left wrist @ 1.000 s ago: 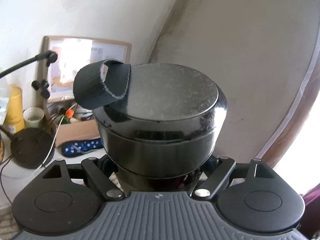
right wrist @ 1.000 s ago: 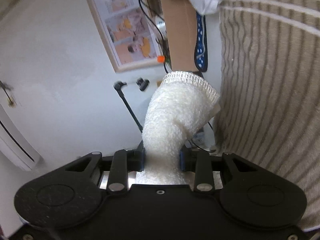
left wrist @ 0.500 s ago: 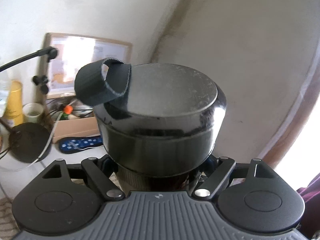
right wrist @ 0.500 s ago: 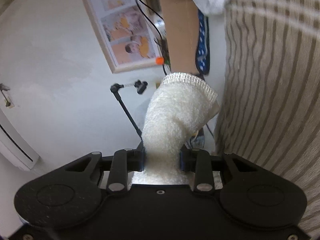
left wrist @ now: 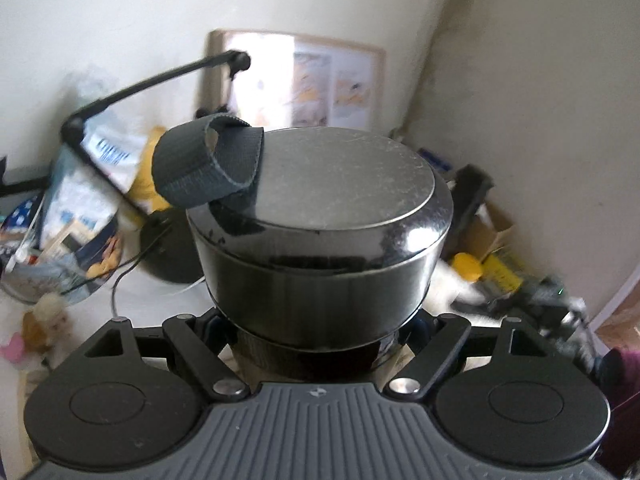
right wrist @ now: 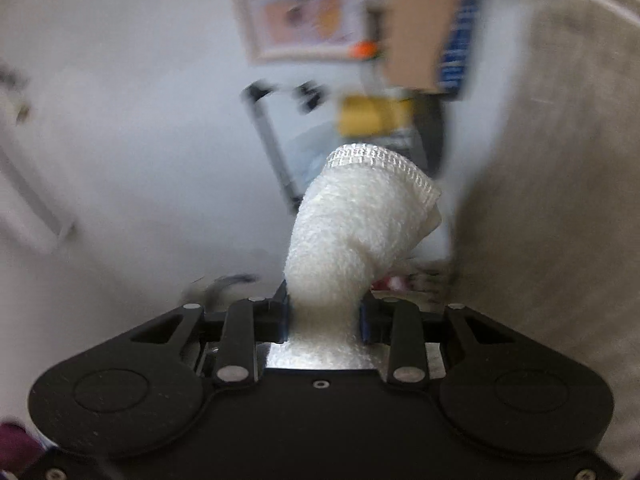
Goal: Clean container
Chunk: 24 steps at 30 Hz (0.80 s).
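In the left wrist view my left gripper [left wrist: 320,336] is shut on a black container [left wrist: 320,264] just below its wide lid. The lid top [left wrist: 340,176] is grey and scratched, with a dark fabric strap loop [left wrist: 204,164] at its left edge. The container fills the middle of the view and hides the fingertips. In the right wrist view my right gripper [right wrist: 324,316] is shut on a white towel cloth [right wrist: 356,232] that stands up out of the jaws and bends to the right. The container does not show in the right wrist view.
A black lamp arm [left wrist: 152,84] and a framed picture [left wrist: 304,80] stand against the wall behind the container. Clutter lies on the surface: bags [left wrist: 76,216], a yellow cap [left wrist: 466,266], a cardboard box [left wrist: 492,232]. A striped beige cloth [right wrist: 560,200] fills the right of the right wrist view.
Both grippers have swung, so the backgrounds shifted and blurred. The left view now shows more clutter on both sides. Container and cloth stay held as before.
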Available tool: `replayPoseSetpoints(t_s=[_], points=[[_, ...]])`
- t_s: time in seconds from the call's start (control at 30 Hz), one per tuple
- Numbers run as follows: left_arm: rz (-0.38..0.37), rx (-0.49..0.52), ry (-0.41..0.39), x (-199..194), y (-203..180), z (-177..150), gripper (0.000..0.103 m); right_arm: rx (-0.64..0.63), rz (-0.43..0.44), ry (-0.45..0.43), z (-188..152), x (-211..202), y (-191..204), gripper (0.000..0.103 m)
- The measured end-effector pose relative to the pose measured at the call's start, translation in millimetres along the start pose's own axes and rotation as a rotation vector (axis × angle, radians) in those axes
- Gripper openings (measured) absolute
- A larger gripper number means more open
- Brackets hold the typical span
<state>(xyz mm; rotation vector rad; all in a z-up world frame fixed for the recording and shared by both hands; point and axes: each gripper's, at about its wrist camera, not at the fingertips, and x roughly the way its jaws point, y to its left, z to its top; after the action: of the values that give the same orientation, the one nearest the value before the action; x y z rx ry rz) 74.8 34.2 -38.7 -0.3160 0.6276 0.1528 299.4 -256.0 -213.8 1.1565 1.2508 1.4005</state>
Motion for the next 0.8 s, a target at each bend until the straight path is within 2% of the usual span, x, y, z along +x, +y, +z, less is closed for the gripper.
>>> replayPoseSetpoints(t_s=[0.07,0.1,0.2,0.23,0.3,0.53,0.57,0.6,0.7,0.8], points=[[0.004,-0.013,0.009,4,7,-4,0.083,-0.062,-0.021,0.035,10,18,1,0.031],[0.003,-0.011,0.014,7,9,-6,0.083,-0.101,-0.086,0.063,14,27,-7,0.031],[0.000,0.003,0.028,16,12,-11,0.083,-0.157,-0.408,0.148,19,46,-47,0.031],[-0.002,0.009,0.030,19,12,-13,0.083,-0.189,-0.507,0.175,15,50,-56,0.026],[-0.003,0.029,0.035,27,12,-16,0.083,-0.257,-0.539,0.183,9,51,-56,0.025],[-0.008,0.165,0.071,48,10,-25,0.083,-0.321,-0.599,0.165,4,57,-49,0.025],[-0.015,0.193,0.074,50,8,-25,0.083,-0.324,-0.609,0.157,3,57,-46,0.031],[-0.021,0.224,0.076,53,6,-25,0.083,-0.326,-0.618,0.148,2,56,-43,0.041],[-0.046,0.295,0.077,58,2,-25,0.083,-0.353,-0.679,0.106,3,54,-28,0.060],[-0.078,0.321,0.067,63,1,-26,0.083,-0.372,-0.743,0.077,0,43,-18,0.070]])
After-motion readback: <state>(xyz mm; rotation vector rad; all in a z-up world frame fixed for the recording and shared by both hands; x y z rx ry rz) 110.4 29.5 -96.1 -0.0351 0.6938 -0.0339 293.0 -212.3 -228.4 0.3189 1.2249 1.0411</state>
